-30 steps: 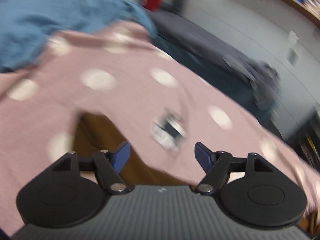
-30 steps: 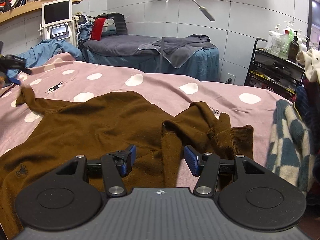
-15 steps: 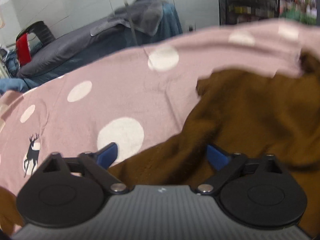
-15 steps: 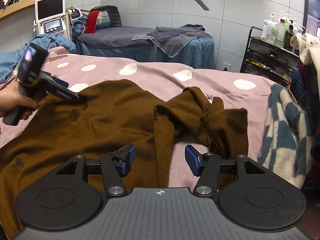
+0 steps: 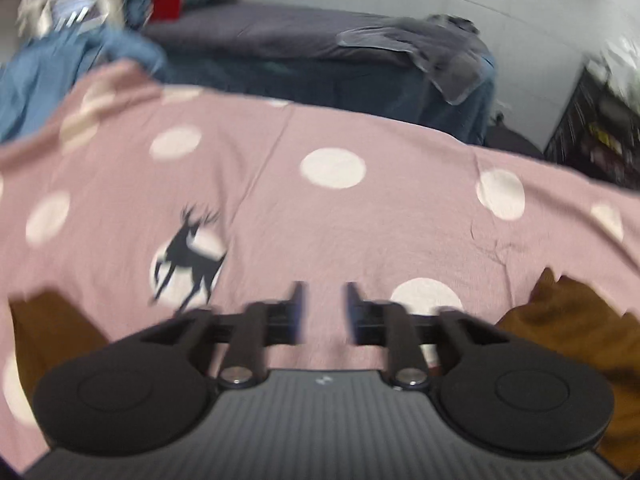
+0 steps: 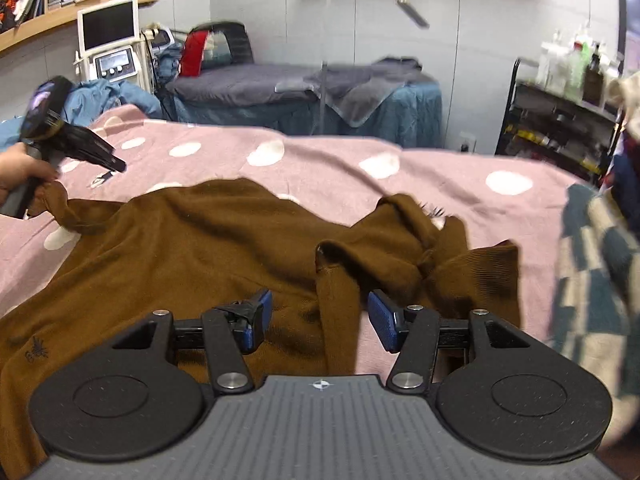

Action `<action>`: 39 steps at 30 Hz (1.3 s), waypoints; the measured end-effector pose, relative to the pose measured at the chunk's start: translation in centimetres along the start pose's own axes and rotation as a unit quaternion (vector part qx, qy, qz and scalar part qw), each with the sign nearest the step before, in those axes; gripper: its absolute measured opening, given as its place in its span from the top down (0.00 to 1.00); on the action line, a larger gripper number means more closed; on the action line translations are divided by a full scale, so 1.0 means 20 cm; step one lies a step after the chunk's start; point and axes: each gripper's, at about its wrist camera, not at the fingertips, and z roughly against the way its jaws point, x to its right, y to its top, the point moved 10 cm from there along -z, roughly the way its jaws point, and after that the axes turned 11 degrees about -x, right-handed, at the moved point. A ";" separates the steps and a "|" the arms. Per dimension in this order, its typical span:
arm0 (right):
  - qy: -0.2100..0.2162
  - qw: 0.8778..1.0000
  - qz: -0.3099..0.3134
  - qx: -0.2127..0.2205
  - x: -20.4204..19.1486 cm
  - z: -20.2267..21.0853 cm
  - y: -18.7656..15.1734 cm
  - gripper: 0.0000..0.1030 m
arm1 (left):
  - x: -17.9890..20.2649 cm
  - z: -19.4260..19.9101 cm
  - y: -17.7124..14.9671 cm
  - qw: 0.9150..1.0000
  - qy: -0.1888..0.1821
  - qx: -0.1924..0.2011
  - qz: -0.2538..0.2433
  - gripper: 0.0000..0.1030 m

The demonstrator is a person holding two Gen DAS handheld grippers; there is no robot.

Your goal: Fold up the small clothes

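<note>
A brown knit sweater lies spread on a pink bedcover with white dots, one sleeve bunched at its right side. My right gripper is open, its jaws either side of a fold of the sweater near the hem. My left gripper is partly open and empty over the pink cover; brown cloth shows at both lower corners of the left wrist view. The left gripper also shows in the right wrist view, above the sweater's far left sleeve.
A checked blue and cream garment lies at the bed's right edge. A second bed with grey covers stands behind, with a lamp arm, a machine with a screen and a black trolley of bottles.
My left gripper has lifted off the sweater's left part, narrowed its jaws and now points over bare pink cover. My right gripper has stayed over the sweater fold.
</note>
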 end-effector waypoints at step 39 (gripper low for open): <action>0.287 0.946 -0.079 -0.128 -0.39 0.08 -0.42 0.81 | -0.22 0.28 -0.70 0.995 -0.035 -0.017 0.090 0.27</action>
